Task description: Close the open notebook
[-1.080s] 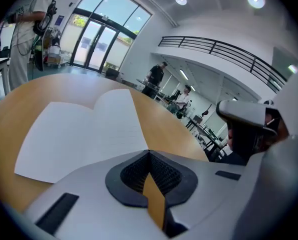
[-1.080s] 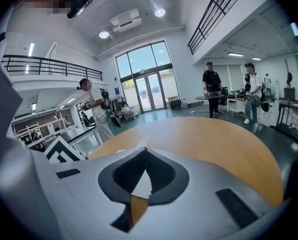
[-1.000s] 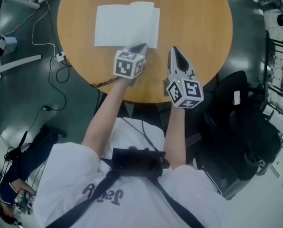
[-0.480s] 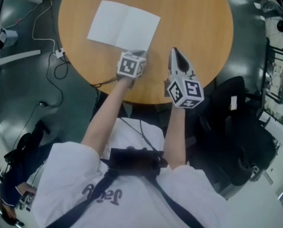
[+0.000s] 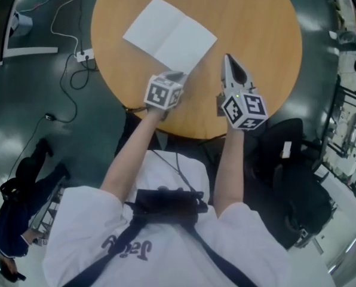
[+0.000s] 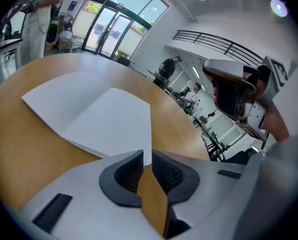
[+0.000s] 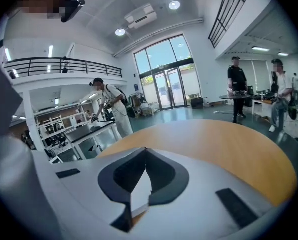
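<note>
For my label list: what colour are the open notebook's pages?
Plain white; the notebook shows best in the head view.

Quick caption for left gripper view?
Left gripper, jaws just opened slightly, nothing gripped, at corner of open notebook on wooden table.

table: round, wooden | power strip: white, on floor left | chair: black, right of table

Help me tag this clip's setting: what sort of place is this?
Probably an open lab or workshop hall: a mezzanine railing runs above workbenches where a person leans in, tall glass doors close the far end, and a round wooden table stands on the open floor.
</note>
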{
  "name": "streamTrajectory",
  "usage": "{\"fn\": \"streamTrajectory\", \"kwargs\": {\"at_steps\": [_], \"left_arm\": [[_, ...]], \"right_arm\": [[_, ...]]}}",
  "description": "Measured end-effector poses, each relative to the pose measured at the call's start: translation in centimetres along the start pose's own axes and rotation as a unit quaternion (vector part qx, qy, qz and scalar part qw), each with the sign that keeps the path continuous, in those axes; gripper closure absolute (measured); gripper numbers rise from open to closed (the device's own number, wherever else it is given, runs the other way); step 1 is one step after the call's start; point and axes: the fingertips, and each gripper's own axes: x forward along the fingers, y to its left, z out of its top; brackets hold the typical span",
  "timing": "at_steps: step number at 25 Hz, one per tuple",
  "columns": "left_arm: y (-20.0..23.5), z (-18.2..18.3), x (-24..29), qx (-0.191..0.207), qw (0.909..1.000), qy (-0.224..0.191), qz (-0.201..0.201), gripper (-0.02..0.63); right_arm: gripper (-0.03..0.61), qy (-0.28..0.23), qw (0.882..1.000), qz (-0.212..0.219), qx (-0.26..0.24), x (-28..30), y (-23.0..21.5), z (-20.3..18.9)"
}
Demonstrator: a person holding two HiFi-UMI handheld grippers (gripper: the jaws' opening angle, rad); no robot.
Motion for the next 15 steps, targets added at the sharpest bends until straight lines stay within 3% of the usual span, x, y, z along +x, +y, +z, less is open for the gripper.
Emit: {"fn": "streamTrajectory", "kwargs": {"at_steps": [4,8,10,14,15], "left_arm": [[1.6,0.1,-3.2,-0.048,0.9981,-0.038,-0.004,0.527],[2.8,0.7,-6.0,-0.079,0.9938,-0.071,-0.032,0.446],[4.0,1.2,-7.0,-0.088,0.9922,-0.077,-0.042,0.395],[8.9,3.2,-8.5,-0.133,0.9839,-0.118,-0.021,0.379],[10.0,3.4,-8.9,-0.145,0.9814,-0.124,-0.022,0.347]], "right_arm": [[0.561,-0.003,0.998,0.056,-0.033,3.2,1.6,2.9],[0.561,0.012,0.993,0.099,-0.064,6.8,3.2,4.4],[0.561,0.026,0.990,0.113,-0.083,9.3,3.4,4.5],[0.530,0.075,0.979,0.150,-0.115,14.8,3.6,3.3],[0.527,0.089,0.975,0.162,-0.121,16.0,4.2,2.7]]}}
